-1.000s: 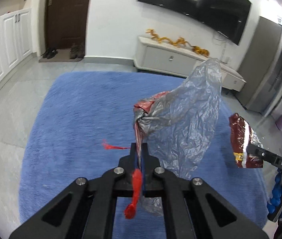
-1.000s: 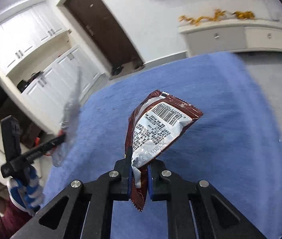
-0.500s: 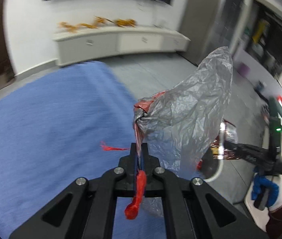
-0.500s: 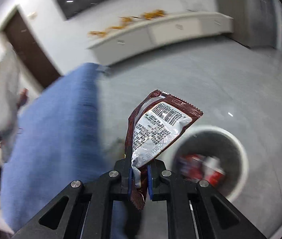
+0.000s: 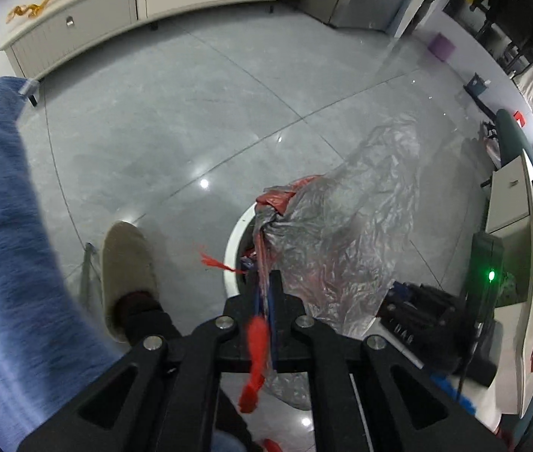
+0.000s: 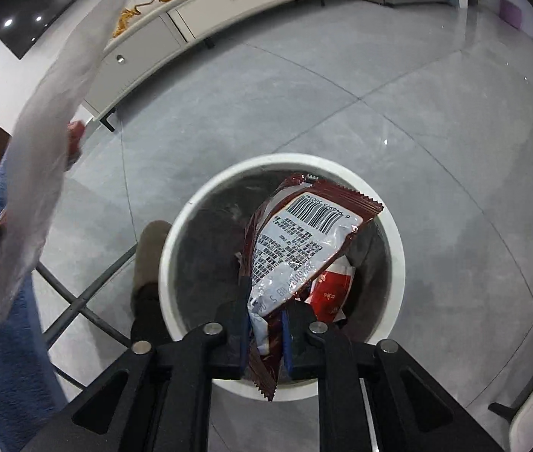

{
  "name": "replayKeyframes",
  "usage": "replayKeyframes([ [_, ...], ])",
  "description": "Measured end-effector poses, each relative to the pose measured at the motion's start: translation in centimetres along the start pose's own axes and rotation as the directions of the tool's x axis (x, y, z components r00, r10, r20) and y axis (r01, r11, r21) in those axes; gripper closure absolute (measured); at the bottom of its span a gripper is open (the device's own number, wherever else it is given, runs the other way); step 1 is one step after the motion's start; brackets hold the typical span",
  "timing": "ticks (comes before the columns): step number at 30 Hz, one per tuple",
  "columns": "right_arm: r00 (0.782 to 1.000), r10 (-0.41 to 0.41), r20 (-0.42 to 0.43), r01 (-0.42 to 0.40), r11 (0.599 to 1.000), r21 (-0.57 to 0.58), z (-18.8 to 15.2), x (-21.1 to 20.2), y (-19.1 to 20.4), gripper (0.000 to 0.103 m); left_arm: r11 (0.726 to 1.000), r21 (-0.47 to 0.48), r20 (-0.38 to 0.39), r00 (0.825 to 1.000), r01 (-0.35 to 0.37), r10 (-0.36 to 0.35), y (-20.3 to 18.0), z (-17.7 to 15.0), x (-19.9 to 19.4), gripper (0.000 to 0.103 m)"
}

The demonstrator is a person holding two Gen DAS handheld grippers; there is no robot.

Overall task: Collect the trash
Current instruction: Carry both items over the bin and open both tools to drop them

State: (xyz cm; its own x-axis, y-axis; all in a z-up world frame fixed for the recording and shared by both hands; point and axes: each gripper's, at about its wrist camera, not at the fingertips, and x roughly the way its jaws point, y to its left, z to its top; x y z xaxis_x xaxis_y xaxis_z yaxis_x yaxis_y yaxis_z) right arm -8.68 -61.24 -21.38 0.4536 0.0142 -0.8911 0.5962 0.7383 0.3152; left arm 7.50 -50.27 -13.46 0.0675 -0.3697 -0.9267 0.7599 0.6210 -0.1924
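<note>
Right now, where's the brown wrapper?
Right wrist view: the brown wrapper sits between the right gripper fingers, directly over the white bin, which already holds red trash.

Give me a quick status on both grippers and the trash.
Right gripper over the bin, jaws parted, wrapper between them. Left gripper shut on silver bag, beside the bin. Nothing blocking the opening.

Black angular frames with silver screw heads and triangular cut-outs are seen on both grippers, blue pads line the fingers (image 6: 243, 333), and a beige slipper (image 5: 127, 275) is worn.
</note>
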Motion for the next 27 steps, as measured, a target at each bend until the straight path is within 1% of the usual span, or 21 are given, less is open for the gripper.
replayKeyframes([
  [1,1.0,-0.004,-0.002,0.004,1.0,0.006,-0.3,0.1,-0.2,0.068,1.0,-0.003,-0.012,1.0,0.009,-0.009,-0.2,0.1,0.7,0.098],
  [3,1.0,-0.007,0.001,0.007,1.0,0.018,-0.5,0.2,-0.5,0.052,0.999,-0.013,-0.039,0.999,0.032,-0.033,-0.7,0.5,1.9,0.098],
  [5,1.0,-0.009,0.002,0.009,1.0,0.028,-0.7,0.3,-0.9,0.052,0.999,-0.02,-0.055,0.997,0.048,-0.049,-1.1,0.8,2.9,0.097],
  [7,1.0,-0.014,0.007,0.013,0.999,0.033,-0.8,-0.2,-1.0,0.052,0.998,-0.016,-0.067,0.996,0.057,-0.058,-0.8,1.0,3.6,0.091],
  [8,1.0,-0.017,0.014,0.017,0.999,0.031,-0.9,-0.6,-1.1,0.052,0.998,-0.018,-0.071,0.995,0.063,-0.064,-0.9,1.1,3.9,0.073],
  [9,1.0,-0.02,0.02,0.019,0.999,0.03,-0.9,-0.9,-0.9,0.052,0.997,-0.02,-0.066,0.995,0.07,-0.071,-1.0,1.1,4.0,0.053],
  [10,0.999,-0.025,0.028,0.024,0.999,0.029,-1.0,-1.3,-0.9,0.052,0.997,-0.023,-0.057,0.996,0.072,-0.073,-0.8,0.9,3.7,0.048],
  [13,0.997,-0.049,0.052,0.047,0.999,0.027,-1.4,-2.4,-0.9,0.052,0.995,-0.036,-0.048,0.995,0.088,-0.09,-1.0,0.7,3.8,0.048],
  [15,0.995,-0.064,0.074,0.063,0.998,0.02,-1.7,-3.5,-0.6,0.052,0.996,-0.035,-0.026,0.996,0.084,-0.085,-0.8,0.3,3.0,0.048],
  [17,0.993,-0.074,0.092,0.073,0.997,0.011,-1.9,-4.2,-0.2,0.052,0.997,-0.025,0.008,0.998,0.069,-0.069,-0.8,-0.2,2.0,0.048],
  [20,0.987,-0.081,0.138,0.085,0.996,-0.023,-2.1,-5.9,1.5,0.052,0.999,-0.024,0.088,0.996,0.036,-0.033,-0.8,-1.2,-0.8,0.048],
  [23,0.974,-0.094,0.204,0.11,0.991,-0.07,-2.4,-8.0,4.2,0.051,0.999,-0.029,0.19,0.982,-0.013,0.018,0.0,-2.7,-4.3,0.048],
  [25,0.963,-0.095,0.251,0.121,0.988,-0.092,-2.7,-9.4,6.0,0.046,0.998,-0.052,0.243,0.969,-0.039,0.05,1.1,-3.8,-6.5,0.048],
  [27,0.947,-0.089,0.308,0.13,0.985,-0.115,-3.1,-11.0,8.3,0.043,0.994,-0.083,0.304,0.949,-0.066,0.089,2.5,-5.3,-8.9,0.047],
])
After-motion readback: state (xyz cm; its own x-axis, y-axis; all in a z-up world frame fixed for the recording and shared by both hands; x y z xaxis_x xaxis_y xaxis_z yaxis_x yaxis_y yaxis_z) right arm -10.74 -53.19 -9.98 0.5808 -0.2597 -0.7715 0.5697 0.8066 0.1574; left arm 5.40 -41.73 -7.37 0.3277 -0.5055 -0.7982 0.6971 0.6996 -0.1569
